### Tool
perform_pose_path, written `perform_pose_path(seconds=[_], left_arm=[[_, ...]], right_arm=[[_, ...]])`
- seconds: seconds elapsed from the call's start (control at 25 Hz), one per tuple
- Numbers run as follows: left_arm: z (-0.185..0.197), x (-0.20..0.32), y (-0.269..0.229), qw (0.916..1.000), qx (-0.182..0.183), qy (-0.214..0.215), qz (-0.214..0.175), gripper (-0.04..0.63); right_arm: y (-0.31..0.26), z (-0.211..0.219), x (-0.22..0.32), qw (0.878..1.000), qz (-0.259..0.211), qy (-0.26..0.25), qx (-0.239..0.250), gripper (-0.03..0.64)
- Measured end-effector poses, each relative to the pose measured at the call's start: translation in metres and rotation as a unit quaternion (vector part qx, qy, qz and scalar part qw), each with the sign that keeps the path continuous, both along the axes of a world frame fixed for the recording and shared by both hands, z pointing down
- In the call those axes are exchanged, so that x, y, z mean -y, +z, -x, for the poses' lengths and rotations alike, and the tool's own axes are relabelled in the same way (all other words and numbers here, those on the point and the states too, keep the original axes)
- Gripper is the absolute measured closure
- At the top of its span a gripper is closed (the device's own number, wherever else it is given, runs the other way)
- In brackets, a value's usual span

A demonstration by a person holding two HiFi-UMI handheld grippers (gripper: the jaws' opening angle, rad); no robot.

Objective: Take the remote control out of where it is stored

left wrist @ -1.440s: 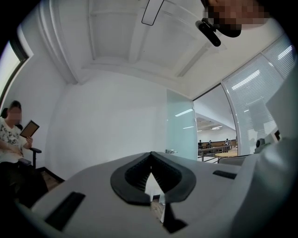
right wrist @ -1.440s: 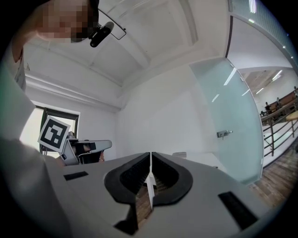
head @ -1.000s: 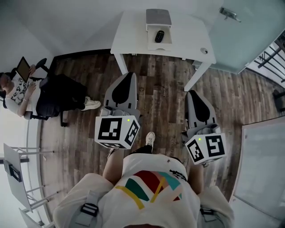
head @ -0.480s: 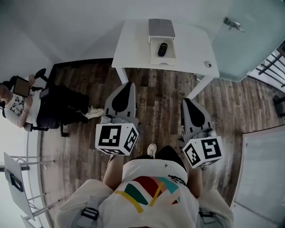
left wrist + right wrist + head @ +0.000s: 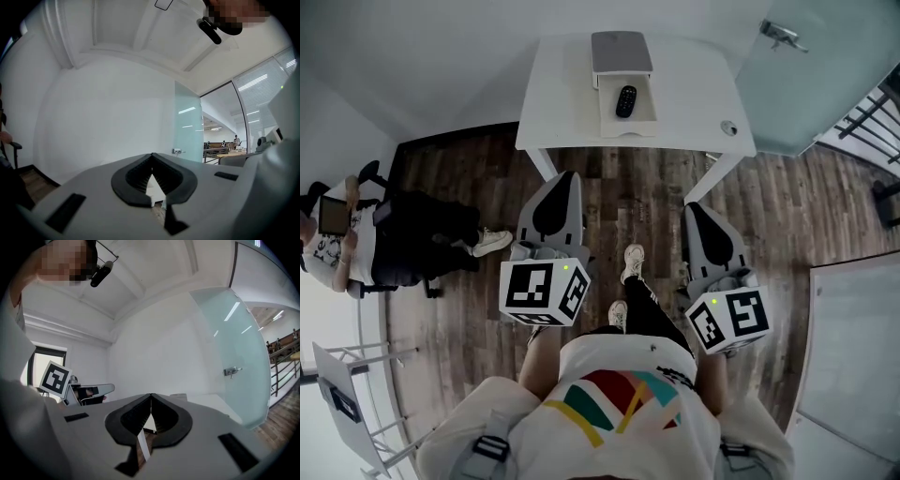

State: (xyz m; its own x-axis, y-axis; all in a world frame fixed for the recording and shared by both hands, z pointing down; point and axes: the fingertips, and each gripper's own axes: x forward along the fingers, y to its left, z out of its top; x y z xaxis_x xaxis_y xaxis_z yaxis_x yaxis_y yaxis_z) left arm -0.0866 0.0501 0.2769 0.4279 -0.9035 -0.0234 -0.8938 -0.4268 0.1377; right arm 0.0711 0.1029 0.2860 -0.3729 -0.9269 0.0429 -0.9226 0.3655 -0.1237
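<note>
Remote control (image 5: 625, 100), one, lies in one open drawer (image 5: 629, 128) on one table (image 5: 694, 94).

Remote control (image 5: 625, 100) lies in the drawer (image 5: 643, 118), on the table (image 5: 698, 89) ahead.

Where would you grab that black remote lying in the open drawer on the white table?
Grip the remote across its narrow middle, likely coming straight down from above: it lies flat in the open-topped drawer, whose walls seem to block the sides.
</note>
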Motion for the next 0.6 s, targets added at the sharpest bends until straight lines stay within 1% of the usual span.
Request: perform_pose_path(seconds=[0.08,0.2,0.4,0.6], left_arm=[[-0.004,0.012,-0.001,1.0,0.0,-0.002,-0.001,0.589],[-0.011,0.03,0.002,1.0,0.008,-0.003,0.005,0.589],[-0.023,0.073,0.001,0.9997,0.024,-0.004,0.004,0.589],[-0.027,0.117,0.002,0.9991,0.036,-0.023,0.008,0.589]], right_arm=[[0.003,0.0,0.015,1.0,0.004,-0.013,-0.003,0.617],[0.009,0.002,0.041,0.999,0.012,-0.029,-0.008,0.617],[0.011,-0.006,0.094,0.999,0.014,-0.034,0.002,0.618],[0.019,-0.025,0.142,0.999,0.029,-0.021,0.012,0.618]])
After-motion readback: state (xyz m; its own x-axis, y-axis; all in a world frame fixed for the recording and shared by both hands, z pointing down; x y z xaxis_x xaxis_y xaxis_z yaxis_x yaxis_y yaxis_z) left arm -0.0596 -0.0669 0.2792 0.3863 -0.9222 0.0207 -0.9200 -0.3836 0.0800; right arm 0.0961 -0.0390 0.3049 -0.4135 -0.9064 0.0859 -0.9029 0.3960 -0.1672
